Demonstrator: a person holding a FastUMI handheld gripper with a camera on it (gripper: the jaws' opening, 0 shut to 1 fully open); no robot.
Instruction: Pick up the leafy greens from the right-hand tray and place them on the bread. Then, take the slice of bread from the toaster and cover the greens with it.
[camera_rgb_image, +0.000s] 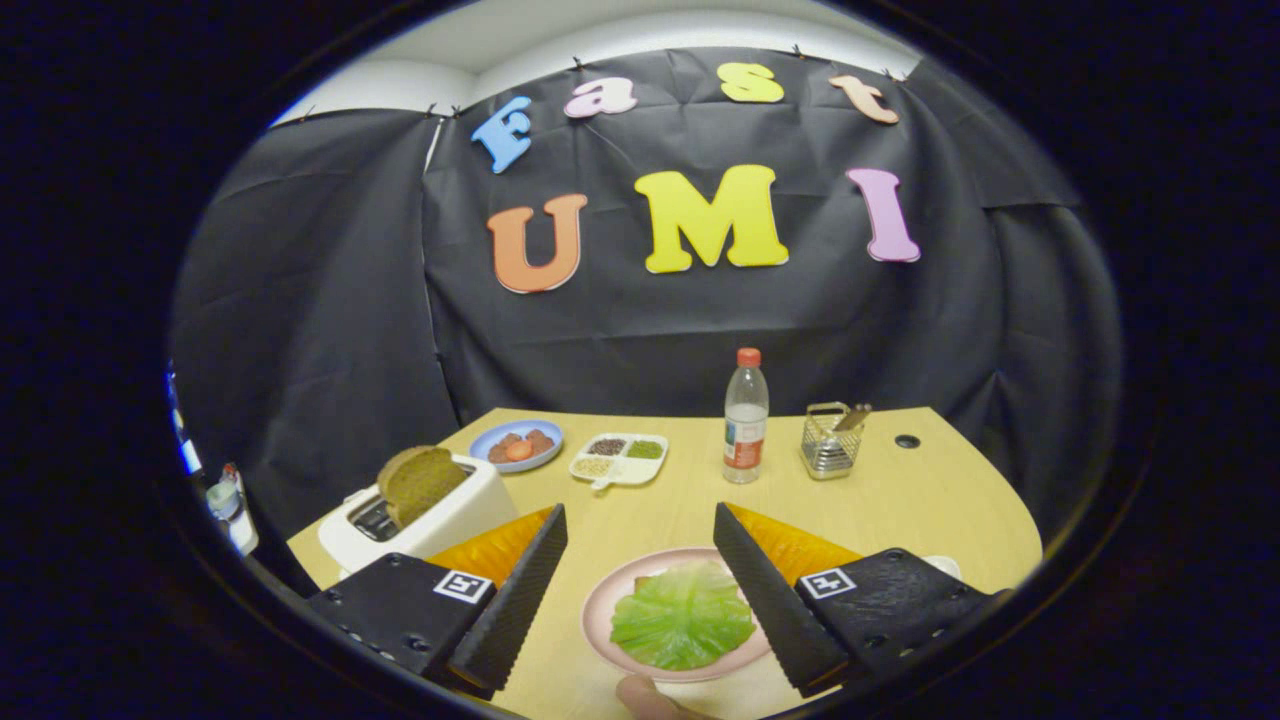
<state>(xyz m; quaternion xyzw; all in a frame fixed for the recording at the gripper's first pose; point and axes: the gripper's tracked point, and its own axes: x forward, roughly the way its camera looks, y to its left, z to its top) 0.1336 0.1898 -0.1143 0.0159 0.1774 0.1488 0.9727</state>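
We see the gripper (640, 570) spread wide, holding nothing. Greens (682, 626) lie on the plate (600, 610) between the fingers. Bread (420, 482) stands in the toaster (455, 515), near left; it could slip or tip.

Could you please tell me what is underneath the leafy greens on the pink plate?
The pink plate's rim shows around the leafy greens, between the open gripper's fingers. Any bread beneath is covered by the leaf.

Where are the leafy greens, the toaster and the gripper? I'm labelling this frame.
leafy greens (683, 627): gripper view, middle of the leaf.
toaster (455, 517): gripper view, its side wall.
gripper (640, 525): gripper view, midway between the open fingertips.
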